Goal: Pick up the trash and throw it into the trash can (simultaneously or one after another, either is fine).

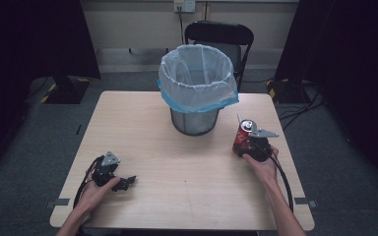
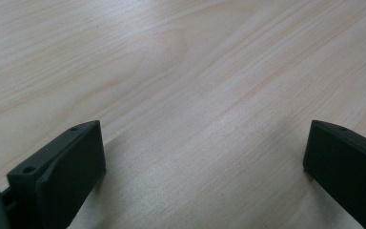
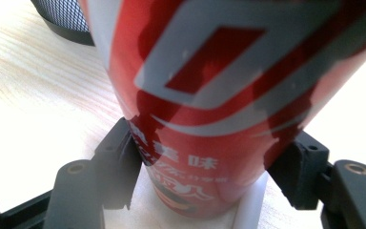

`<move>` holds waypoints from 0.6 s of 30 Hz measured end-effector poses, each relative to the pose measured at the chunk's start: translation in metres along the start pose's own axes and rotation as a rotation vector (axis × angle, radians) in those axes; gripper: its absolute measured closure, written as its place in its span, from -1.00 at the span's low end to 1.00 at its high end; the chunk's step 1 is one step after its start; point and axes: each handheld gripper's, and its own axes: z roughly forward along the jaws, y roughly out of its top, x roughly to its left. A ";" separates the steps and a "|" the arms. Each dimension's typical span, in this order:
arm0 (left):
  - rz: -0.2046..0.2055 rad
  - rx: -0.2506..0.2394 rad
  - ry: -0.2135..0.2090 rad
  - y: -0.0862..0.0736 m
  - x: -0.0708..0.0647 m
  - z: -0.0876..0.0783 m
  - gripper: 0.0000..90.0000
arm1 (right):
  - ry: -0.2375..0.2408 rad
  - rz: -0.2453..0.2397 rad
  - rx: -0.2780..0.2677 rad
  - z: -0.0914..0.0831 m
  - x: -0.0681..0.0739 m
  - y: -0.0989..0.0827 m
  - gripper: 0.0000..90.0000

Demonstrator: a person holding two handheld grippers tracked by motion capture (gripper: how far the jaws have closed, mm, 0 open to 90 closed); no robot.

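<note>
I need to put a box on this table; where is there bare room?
The widest bare patch of table lies in front of the bin, between the left gripper and the right gripper. The far left corner beside the bin is also bare. It is crowded at the right edge, where the can stands.

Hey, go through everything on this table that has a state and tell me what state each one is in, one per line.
Red can: upright on the table, between the jaws of the right tongs, which touch both its sides.
Left tongs: open, nothing between them.
Mesh bin: upright, lined with a bag, open at the top.
Folding chair: unfolded behind the table.
</note>
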 end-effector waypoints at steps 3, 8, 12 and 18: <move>0.002 0.001 0.000 0.000 0.000 0.000 -1.00 | 0.000 0.008 -0.008 -0.003 -0.001 0.001 -0.24; 0.000 -0.001 0.000 0.000 0.000 0.000 -1.00 | 0.015 0.024 -0.025 -0.009 -0.001 0.004 -0.24; 0.000 -0.001 0.000 0.000 0.000 0.000 -1.00 | 0.025 0.024 -0.021 -0.010 0.000 0.006 -0.24; 0.001 -0.001 0.000 0.000 0.000 0.000 -1.00 | 0.044 0.023 -0.038 -0.014 0.004 0.012 -0.23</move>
